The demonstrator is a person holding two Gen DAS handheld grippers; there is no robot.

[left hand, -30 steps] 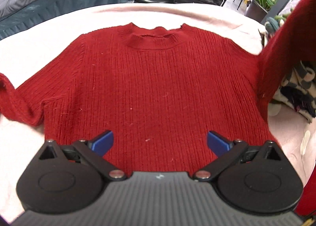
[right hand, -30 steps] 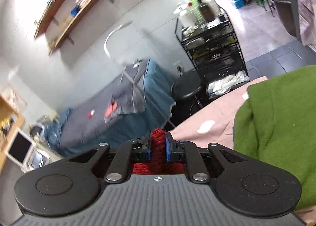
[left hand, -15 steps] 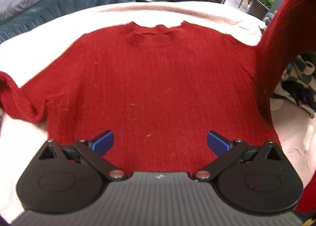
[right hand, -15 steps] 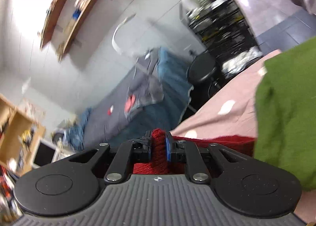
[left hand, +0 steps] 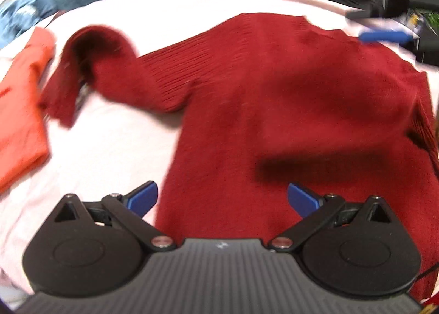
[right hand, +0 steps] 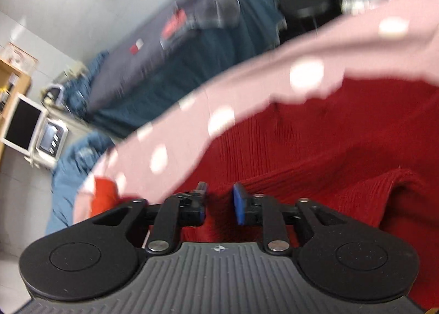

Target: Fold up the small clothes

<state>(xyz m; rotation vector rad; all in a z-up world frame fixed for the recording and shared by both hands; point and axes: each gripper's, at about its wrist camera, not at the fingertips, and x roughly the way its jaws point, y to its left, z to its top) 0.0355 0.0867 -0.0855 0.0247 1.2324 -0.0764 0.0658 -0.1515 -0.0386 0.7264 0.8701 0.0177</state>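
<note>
Left wrist view: the red sweater (left hand: 274, 100) lies spread on the pink cloth-covered table (left hand: 115, 138), one sleeve (left hand: 90, 67) curling toward an orange garment (left hand: 19, 100) at the left edge. The left gripper (left hand: 222, 198) hangs over the sweater's hem with its jaws spread wide, nothing between them. The right gripper (left hand: 384, 36) shows as a blur at the far right edge.

Right wrist view: the right gripper's jaws are opening, and red knit sits in the gap, seemingly no longer pinched. A folded sleeve (right hand: 370, 193) lies across the sweater's body.
</note>
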